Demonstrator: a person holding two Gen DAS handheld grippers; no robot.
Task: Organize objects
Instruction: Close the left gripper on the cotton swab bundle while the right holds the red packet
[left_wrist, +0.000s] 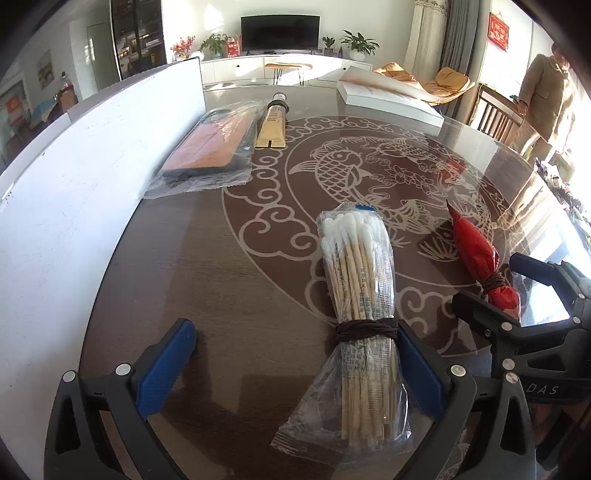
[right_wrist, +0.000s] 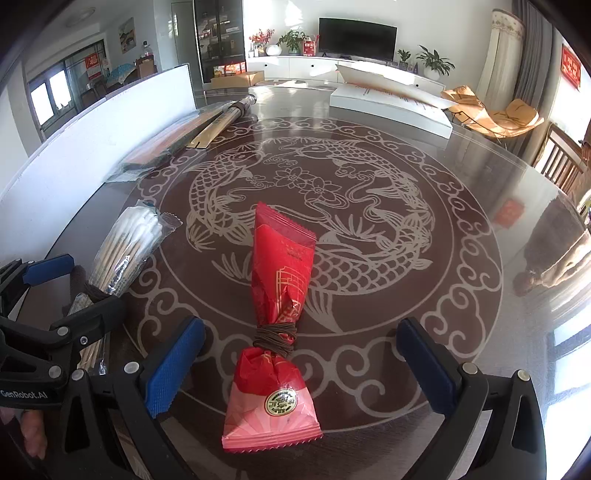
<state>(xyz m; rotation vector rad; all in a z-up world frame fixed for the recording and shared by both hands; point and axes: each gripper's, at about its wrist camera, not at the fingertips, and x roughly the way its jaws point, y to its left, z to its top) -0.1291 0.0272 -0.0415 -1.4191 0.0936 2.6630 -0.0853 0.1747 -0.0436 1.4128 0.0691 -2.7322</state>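
Note:
A bundle of cotton swabs (left_wrist: 356, 280) in a clear bag, tied with brown cord, lies on the glass-topped table (left_wrist: 229, 280). My left gripper (left_wrist: 293, 365) is open around its tied waist, and the bundle rests against the right blue pad (left_wrist: 421, 365). A red packet (right_wrist: 282, 280), also cord-tied, lies lengthwise between the fingers of my open right gripper (right_wrist: 301, 365), touching neither pad. Each view catches the other gripper: the right gripper (left_wrist: 506, 284) straddles the red packet (left_wrist: 476, 251), and the left gripper (right_wrist: 70, 288) straddles the swabs (right_wrist: 125, 243).
A white board (left_wrist: 74, 184) stands along the table's left side. Beside it lie a flat orange-and-black package in plastic (left_wrist: 210, 147) and a kraft-paper tube pack (left_wrist: 273, 122). A white box (left_wrist: 388, 99) sits at the far edge. A person (left_wrist: 546, 92) stands at back right.

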